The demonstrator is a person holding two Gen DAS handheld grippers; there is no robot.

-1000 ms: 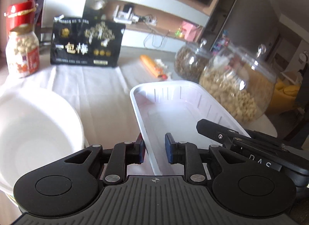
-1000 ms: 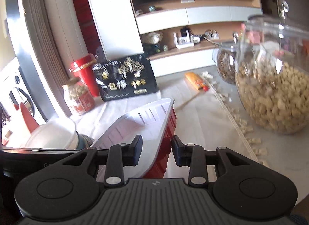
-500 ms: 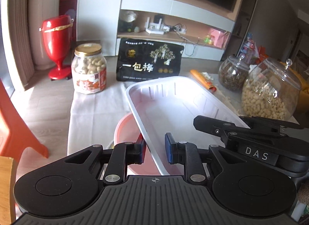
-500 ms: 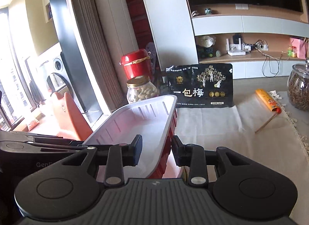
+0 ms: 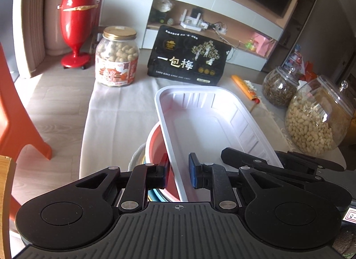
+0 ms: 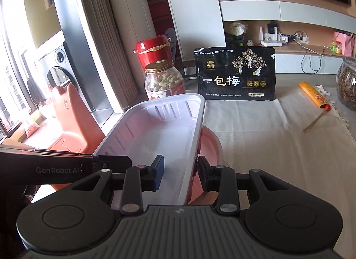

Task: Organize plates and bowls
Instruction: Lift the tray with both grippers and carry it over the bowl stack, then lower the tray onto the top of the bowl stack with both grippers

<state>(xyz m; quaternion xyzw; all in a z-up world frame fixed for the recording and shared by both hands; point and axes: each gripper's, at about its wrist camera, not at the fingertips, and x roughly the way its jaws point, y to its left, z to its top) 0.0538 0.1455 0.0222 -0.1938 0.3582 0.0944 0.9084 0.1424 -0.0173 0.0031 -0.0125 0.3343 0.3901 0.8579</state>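
Between the fingers of the left gripper (image 5: 177, 171) and the right gripper (image 6: 180, 175), opposite rims of the white tray (image 5: 209, 123) were clamped, each pair nearly closed. Just below, at 7 o'clock in the left view, a pink bowl (image 5: 155, 145) atop stacked dishes was seen. Stacking seemed partly done; the tray remained unplaced. Farther off, at 11 o'clock, the peanut jar (image 5: 116, 56) stood untouched.

The black snack bag (image 6: 235, 73) standing on the tabletop carries large pale characters reading "一包梅", with a row of gold medallions beside them; its smaller print is too fine to read. The left gripper (image 6: 42, 168), seen from the right wrist, is lettered "GenRobot.AI" along its side. The peanut jar (image 5: 116, 57) has a red label whose characters cannot be made out.
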